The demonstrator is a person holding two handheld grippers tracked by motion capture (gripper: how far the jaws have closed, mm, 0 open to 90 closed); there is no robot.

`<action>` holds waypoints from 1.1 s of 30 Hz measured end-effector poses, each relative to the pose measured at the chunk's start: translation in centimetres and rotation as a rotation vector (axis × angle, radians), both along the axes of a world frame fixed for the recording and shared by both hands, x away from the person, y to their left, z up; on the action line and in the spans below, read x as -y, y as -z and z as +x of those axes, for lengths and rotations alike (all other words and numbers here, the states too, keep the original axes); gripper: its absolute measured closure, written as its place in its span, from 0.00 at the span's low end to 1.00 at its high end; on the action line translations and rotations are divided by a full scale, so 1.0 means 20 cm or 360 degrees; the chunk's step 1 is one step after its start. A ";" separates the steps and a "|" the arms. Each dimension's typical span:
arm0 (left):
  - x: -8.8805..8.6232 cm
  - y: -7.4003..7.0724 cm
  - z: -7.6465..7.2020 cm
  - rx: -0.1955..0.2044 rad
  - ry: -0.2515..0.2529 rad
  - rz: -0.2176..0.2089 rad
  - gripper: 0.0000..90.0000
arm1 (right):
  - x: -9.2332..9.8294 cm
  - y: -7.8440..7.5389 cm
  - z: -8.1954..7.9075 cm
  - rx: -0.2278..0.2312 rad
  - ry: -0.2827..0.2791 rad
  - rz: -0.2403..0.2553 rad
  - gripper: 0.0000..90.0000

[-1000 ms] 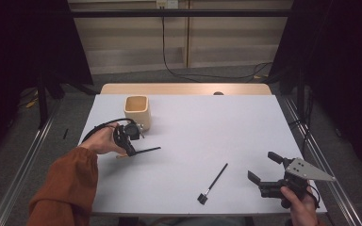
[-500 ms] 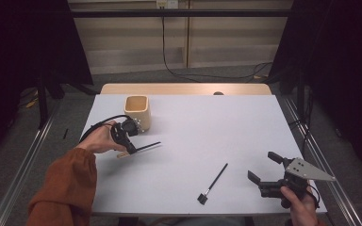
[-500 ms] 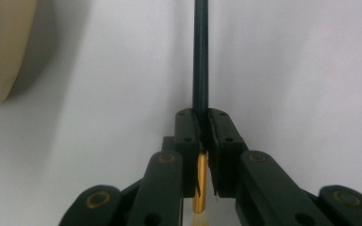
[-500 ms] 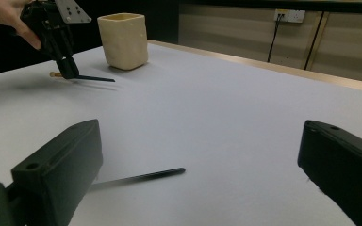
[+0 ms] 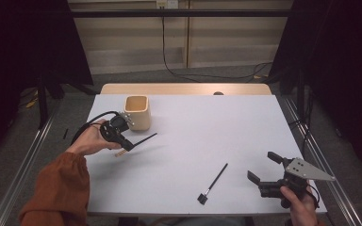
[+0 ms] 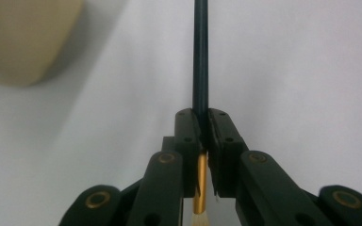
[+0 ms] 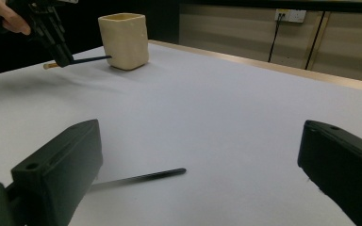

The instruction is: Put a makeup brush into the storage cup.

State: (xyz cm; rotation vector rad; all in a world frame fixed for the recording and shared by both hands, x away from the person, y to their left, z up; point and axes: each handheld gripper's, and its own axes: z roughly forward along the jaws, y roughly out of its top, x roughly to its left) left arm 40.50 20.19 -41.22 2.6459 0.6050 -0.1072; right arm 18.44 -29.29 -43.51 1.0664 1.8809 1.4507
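Observation:
My left gripper (image 5: 126, 144) is shut on a thin brush (image 5: 144, 138) with a dark handle, and holds it just above the white table (image 5: 207, 122). In the left gripper view the handle (image 6: 200, 56) runs straight out from the closed fingertips (image 6: 202, 117), and a gold ferrule shows behind them. A cream square cup (image 5: 137, 112) stands upright just beyond the left gripper. A second dark brush (image 5: 213, 182) lies flat near the front edge. My right gripper (image 5: 264, 168) stands open to its right, with nothing between its fingers (image 7: 56, 169).
The table's wooden back edge (image 5: 184, 88) runs behind the cup. Metal rails (image 5: 320, 155) flank both sides of the table. Cables lie on the floor beyond it. An orange sleeve (image 5: 59, 193) comes in at the front left.
My left gripper has lifted the brush a little and drifted slightly left, closer to the cup. The right gripper and the brush on the table have not moved.

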 end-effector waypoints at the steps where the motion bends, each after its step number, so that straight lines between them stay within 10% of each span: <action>1: -0.01 -0.01 0.00 0.0014 -0.0021 -0.0017 0.93 | 0.00 0.00 0.00 0.0000 0.0001 -0.0001 0.00; 17: -0.08 -0.03 -0.05 0.0086 -0.0248 -0.0321 0.93 | 0.00 0.00 0.00 -0.0002 0.0002 0.0008 0.00; 33: -0.11 -0.11 -0.17 0.0328 -0.0378 -0.0689 0.93 | 0.00 0.00 0.00 0.0004 0.0005 0.0005 0.00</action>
